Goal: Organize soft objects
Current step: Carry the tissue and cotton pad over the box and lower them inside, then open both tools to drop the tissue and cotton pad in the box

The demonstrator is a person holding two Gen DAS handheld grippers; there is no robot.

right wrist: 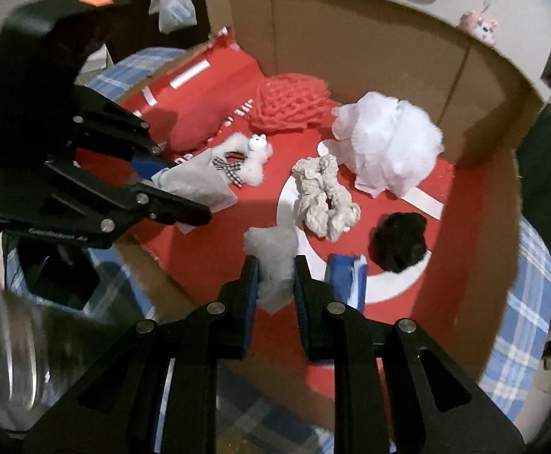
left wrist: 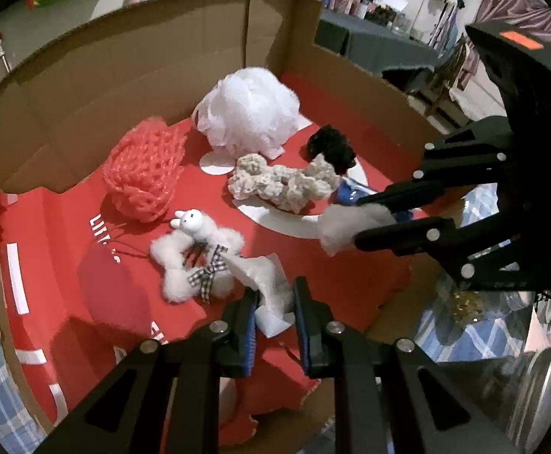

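Both grippers hang over the box (left wrist: 131,60). The right gripper (right wrist: 275,265) has its jaws clamped on a cotton tuft (right wrist: 273,249); the left gripper (left wrist: 275,297) pinches a tissue (left wrist: 266,276). Lower each to a bare patch of red floor, clear of the scrunchie (right wrist: 322,196), before letting go.

White mesh bath pouf (left wrist: 247,108), puffed and round, at upper centre of left wrist frame, against cardboard wall. Red knitted net ball (left wrist: 143,174) to its left, slumped on red floor. Beige crocheted scrunchie (left wrist: 281,183), twisted, at centre, partly on white disc. Black fuzzy pom (left wrist: 332,145) touching scrunchie's right end. White fluffy scrunchie with bunny head and checked bow (left wrist: 196,261) at lower centre. White tissue wad (left wrist: 266,287) crumpled, pinched at lower centre. White cotton tuft (right wrist: 275,265) pinched at lower centre of right wrist frame.
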